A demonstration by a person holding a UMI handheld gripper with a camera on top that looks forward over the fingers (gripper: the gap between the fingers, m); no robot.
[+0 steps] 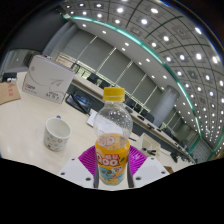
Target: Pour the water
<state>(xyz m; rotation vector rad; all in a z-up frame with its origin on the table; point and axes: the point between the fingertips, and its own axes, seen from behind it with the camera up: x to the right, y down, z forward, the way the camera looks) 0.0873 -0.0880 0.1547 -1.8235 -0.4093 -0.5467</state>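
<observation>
A clear plastic bottle (112,128) with a yellow cap and an orange and yellow label stands upright between the fingers. My gripper (112,168) is shut on the bottle, with a purple pad (88,157) pressing on each side of its label. The bottle looks lifted above the white table (25,125). A white cup (56,133) stands on the table to the left of the bottle, beyond the left finger. The bottle's base is hidden below.
A white box-like object (45,76) stands at the far left of the table. Dark chairs (82,98) and more tables lie beyond. Ceiling lights run overhead across a large room.
</observation>
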